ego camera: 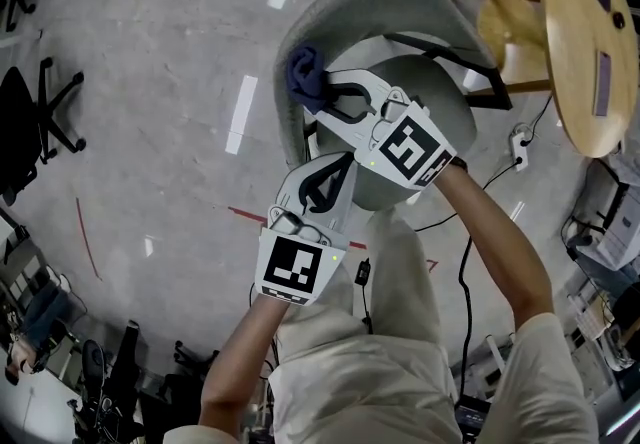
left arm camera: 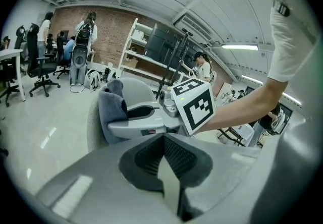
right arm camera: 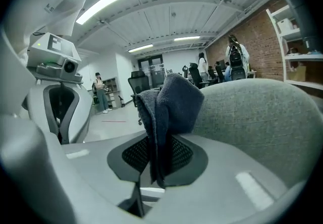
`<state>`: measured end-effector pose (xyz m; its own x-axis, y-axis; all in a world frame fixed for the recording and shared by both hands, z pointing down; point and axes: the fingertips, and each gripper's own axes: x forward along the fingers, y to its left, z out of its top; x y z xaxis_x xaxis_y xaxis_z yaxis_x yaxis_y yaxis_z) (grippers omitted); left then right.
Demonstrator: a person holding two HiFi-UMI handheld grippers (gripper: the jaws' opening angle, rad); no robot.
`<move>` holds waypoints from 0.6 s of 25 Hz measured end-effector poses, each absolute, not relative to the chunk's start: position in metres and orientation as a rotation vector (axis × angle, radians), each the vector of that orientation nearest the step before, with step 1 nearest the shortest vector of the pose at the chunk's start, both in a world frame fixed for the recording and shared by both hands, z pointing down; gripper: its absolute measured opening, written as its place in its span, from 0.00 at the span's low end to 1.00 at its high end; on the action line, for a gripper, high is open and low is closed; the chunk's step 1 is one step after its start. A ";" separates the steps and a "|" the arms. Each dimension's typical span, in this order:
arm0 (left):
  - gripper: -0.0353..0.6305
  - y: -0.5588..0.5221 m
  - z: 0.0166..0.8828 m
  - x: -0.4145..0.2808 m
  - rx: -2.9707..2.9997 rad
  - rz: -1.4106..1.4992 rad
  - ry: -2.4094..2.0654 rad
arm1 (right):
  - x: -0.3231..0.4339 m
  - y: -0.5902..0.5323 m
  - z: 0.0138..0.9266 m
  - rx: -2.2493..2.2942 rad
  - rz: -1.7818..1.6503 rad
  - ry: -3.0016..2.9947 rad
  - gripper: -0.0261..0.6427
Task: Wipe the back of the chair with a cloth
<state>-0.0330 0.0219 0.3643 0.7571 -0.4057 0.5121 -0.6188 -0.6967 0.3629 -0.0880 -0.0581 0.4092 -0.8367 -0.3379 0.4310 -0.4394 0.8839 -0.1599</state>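
Blue cloth [right arm camera: 171, 102] pinched in right gripper [right arm camera: 154, 165], against chair back [right arm camera: 262, 117] | left gripper [left arm camera: 164, 160] closed, empty | step: likely wiping | next: sweep along back

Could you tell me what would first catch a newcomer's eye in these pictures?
A dark blue cloth clamped in the right tool stands out first, held at the rim of the grey chair back. Close beside it, lower in the head view, the left tool is shut on nothing. A round wooden table stands at the head view's right edge.
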 end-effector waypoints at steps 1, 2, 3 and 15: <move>0.06 0.025 0.366 -0.032 2.416 0.541 -0.771 | -0.090 -0.055 0.409 0.558 0.355 -2.658 0.15; 0.06 0.028 0.366 -0.031 2.411 0.539 -0.772 | -0.091 -0.052 0.409 0.540 0.351 -2.659 0.15; 0.06 0.030 0.366 -0.029 2.413 0.538 -0.770 | -0.093 -0.049 0.408 0.520 0.345 -2.659 0.15; 0.05 0.041 0.369 -0.018 2.426 0.537 -0.762 | -0.058 -0.045 0.391 0.672 0.407 -2.670 0.15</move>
<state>-0.0176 0.0414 0.3689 0.7609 -0.4015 0.5097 -0.6150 -0.6967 0.3694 -0.0580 -0.0453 0.3911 -0.8236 -0.3975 0.4046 -0.4999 0.8457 -0.1869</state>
